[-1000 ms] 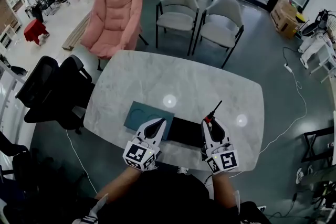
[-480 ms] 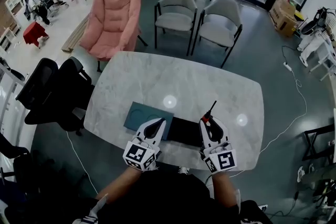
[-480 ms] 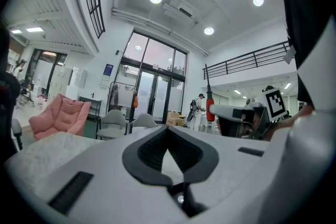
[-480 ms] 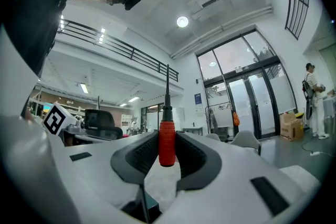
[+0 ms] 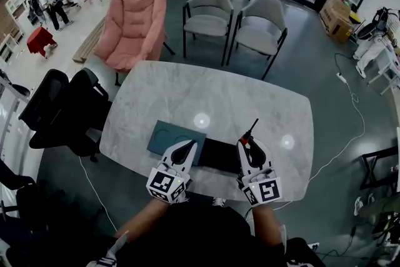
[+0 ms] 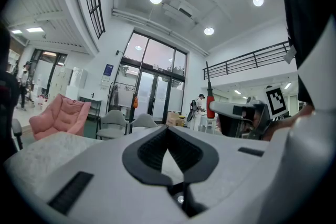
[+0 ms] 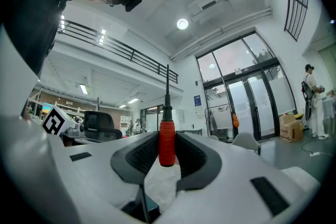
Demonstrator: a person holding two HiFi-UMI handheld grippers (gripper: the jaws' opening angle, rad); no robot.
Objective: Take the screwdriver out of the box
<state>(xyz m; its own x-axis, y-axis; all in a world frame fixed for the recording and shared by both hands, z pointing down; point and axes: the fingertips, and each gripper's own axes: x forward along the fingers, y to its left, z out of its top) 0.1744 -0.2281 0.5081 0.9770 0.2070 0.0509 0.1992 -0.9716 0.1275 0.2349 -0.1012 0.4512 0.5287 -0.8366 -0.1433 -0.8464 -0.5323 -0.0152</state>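
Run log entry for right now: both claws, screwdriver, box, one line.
left claw: shut, empty | right claw: shut on screwdriver handle, shaft forward | box: on table, between claws

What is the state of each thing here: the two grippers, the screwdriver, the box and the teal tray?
left gripper: shut, empty.
right gripper: shut on the screwdriver, at its red handle.
screwdriver: held, out of the black box, shaft beyond the jaws.
black box: flat on the table, between the grippers.
teal tray: flat on the table, beside the black box.
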